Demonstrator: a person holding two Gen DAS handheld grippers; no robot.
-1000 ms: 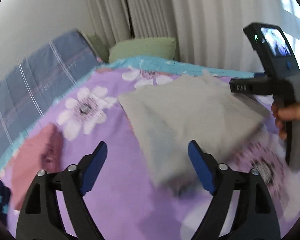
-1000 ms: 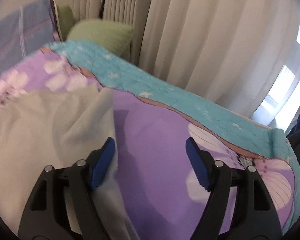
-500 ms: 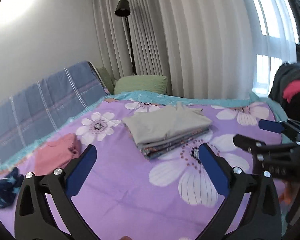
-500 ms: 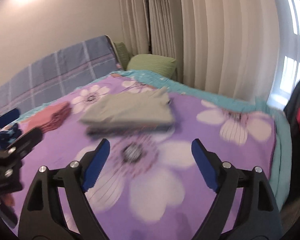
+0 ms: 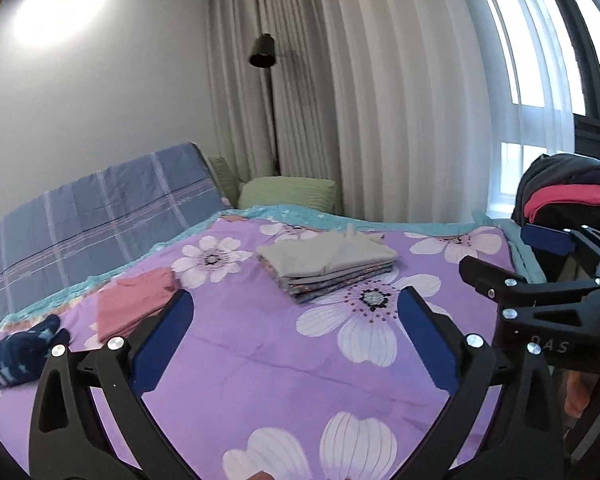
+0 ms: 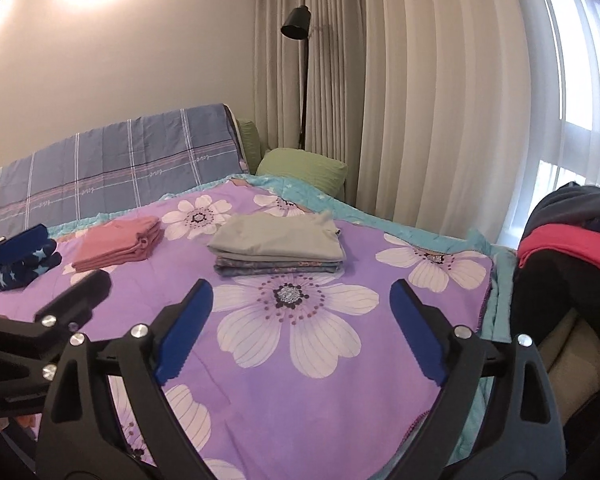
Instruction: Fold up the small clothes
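Observation:
A folded grey garment [image 5: 326,258] [image 6: 278,242] lies on top of a neat stack of folded clothes in the middle of the bed. Left of it are a folded pink pile [image 5: 134,300] [image 6: 118,242] and a dark blue starred garment [image 5: 20,350] [image 6: 24,264]. My left gripper [image 5: 294,336] hangs open and empty, well back from the stack. My right gripper [image 6: 300,328] is also back from it, its jaws opening with nothing between them. Each gripper shows at the edge of the other's view.
A purple floral bedspread [image 5: 260,380] covers the bed, with a teal border at its far and right edges. A green pillow [image 5: 288,194], a blue plaid cover [image 5: 100,216] and a floor lamp [image 5: 262,50] stand behind. A dark and red clothes heap [image 6: 572,248] sits right of the bed.
Both grippers have drawn back and risen from the grey garment, which stays on the stack. Their jaws stand wider than before.

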